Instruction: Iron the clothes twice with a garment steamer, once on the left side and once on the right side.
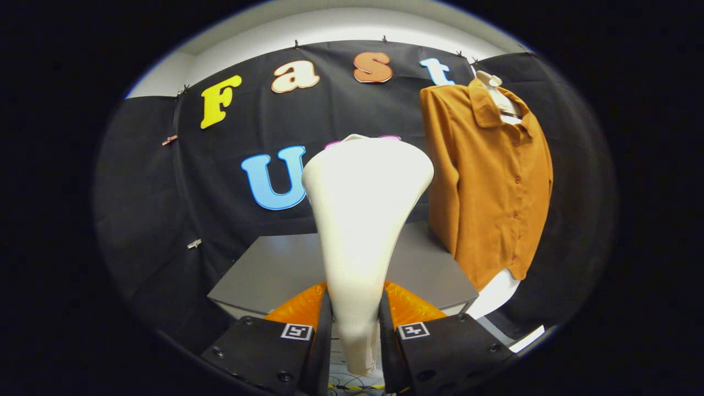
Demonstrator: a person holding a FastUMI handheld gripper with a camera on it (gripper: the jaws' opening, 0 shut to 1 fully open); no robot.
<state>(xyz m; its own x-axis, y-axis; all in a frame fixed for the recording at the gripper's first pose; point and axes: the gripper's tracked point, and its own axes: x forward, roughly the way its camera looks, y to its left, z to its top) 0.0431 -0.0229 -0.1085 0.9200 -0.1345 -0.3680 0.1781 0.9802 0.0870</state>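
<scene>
black cloth is lining the booth behind a grey table (275, 269), which is sitting just beyond the fingers. gripper (355, 330) is holding the garment steamer (366, 220): both fingers are pressing on its narrow handle, one on each side, and the wide head is flaring upward toward 12 o'clock. the body is looking like hard, smooth, glossy plastic, so probably rigid and somewhat slippery. the head is sitting well above the grip, so it is likely feeling top-heavy and wanting to tip. the slim waist looks like the right place to hold. the shirt (489, 181) is hanging at 2 o'clock on a pale form, well apart from the steamer head. the fabric is looking soft and light, likely to sway under pressure. neither pass is under way.
</scene>
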